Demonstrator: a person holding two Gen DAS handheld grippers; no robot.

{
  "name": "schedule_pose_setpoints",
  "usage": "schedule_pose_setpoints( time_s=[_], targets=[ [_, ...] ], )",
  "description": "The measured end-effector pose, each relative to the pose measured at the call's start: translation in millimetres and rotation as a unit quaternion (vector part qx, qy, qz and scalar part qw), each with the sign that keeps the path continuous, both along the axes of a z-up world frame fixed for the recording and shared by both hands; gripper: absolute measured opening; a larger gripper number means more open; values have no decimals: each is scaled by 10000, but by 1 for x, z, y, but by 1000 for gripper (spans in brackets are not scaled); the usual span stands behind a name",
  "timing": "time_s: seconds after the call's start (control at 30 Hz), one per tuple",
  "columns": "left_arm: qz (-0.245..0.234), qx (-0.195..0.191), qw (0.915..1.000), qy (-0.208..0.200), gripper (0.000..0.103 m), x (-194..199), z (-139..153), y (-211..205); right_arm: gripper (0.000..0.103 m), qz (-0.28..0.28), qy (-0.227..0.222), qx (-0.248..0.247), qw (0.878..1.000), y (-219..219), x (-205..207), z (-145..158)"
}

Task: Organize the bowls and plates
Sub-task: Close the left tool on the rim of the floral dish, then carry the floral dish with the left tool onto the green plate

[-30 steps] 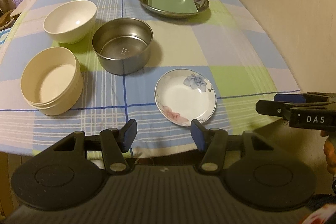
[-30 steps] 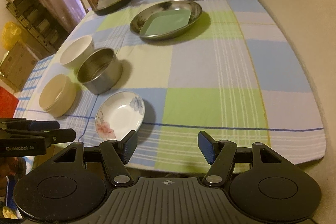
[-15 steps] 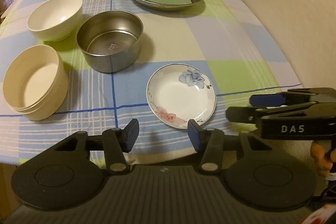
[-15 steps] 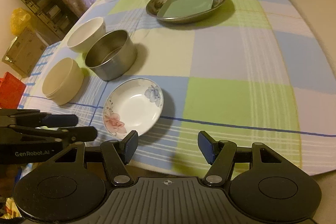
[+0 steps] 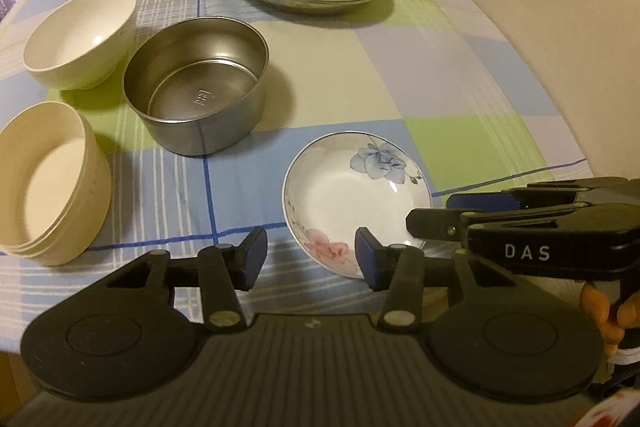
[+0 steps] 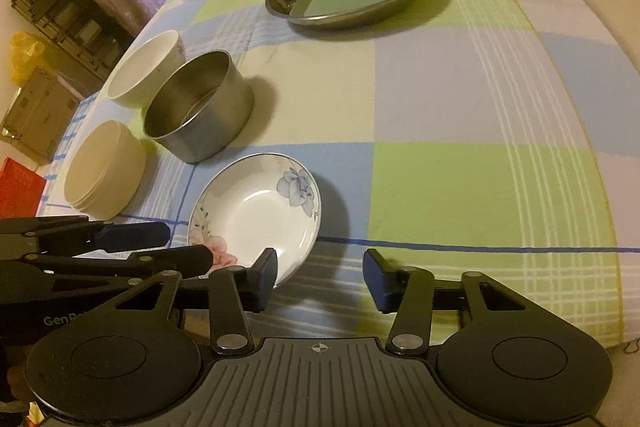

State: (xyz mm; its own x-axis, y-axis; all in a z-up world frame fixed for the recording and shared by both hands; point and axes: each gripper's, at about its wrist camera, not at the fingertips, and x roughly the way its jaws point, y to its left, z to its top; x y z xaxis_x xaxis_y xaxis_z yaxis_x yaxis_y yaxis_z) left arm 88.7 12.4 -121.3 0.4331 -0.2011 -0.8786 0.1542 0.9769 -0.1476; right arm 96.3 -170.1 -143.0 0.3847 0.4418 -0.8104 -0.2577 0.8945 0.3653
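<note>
Both grippers have been brought in closer to the flowered dish (image 5: 356,201) than a second ago, and it's now framed right in front of the left gripper (image 5: 308,255) and the right gripper (image 6: 320,275), both spread wide with nothing held. The dish is sat near the tabletop's (image 6: 460,107) front edge, just beside the steel bowl (image 5: 198,85), with the cream bowls (image 5: 44,183) parked toward the front left corner.
</note>
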Motion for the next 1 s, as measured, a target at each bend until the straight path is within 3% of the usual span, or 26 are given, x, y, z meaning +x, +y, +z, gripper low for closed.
schedule_pose_setpoints(
  time_s=[0.4, 0.5, 0.63, 1.0],
  targets=[
    [-136, -46, 9998, 153, 30, 22, -11, 3, 22, -110, 81, 23, 9999, 5, 11, -4],
    [-177, -79, 9996, 202, 20, 26, -12, 4, 14, -126, 102, 47, 9999, 6, 12, -4],
    [-213, -23, 9995, 241, 14, 30, -15, 4, 8, -107, 82, 35, 9999, 8, 15, -3],
    [-637, -58, 9977, 239, 11, 42, -14, -8, 5, -505, 191, 47, 9985, -7, 27, 1]
  ],
)
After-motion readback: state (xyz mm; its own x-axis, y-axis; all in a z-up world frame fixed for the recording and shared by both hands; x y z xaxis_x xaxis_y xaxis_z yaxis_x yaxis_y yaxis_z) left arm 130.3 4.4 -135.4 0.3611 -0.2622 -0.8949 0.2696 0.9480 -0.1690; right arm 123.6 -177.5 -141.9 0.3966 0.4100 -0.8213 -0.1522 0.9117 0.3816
